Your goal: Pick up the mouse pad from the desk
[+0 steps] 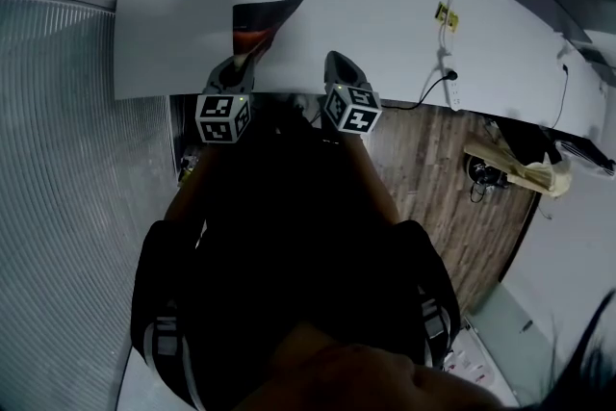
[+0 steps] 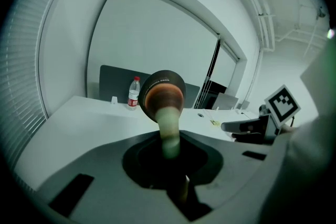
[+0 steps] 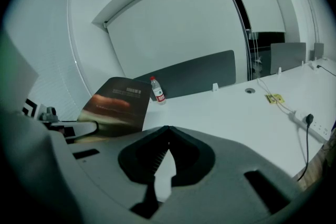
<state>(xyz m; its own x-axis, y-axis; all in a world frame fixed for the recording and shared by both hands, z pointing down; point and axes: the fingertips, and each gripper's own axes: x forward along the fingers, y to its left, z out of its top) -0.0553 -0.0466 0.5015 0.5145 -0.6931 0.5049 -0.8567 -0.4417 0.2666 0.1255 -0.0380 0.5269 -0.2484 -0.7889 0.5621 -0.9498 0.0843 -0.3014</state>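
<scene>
Left gripper [image 1: 238, 64]: jaws narrow, clamped on one edge of the mouse pad [image 1: 262, 22]. The pad projects toward 12 o'clock and appears raised off the desk [image 1: 404, 24]. Right gripper [image 1: 339, 64], at 3 o'clock of the left: jaws closed, empty.

Risk: the pad is limp and curls. With an edge-only pinch it may slip free or sag back onto the desk.

Grey right gripper [image 3: 167, 131] low centre, jaws together, empty; dark floppy rectangular mouse pad [image 3: 116, 107] raised at mid-left.
</scene>
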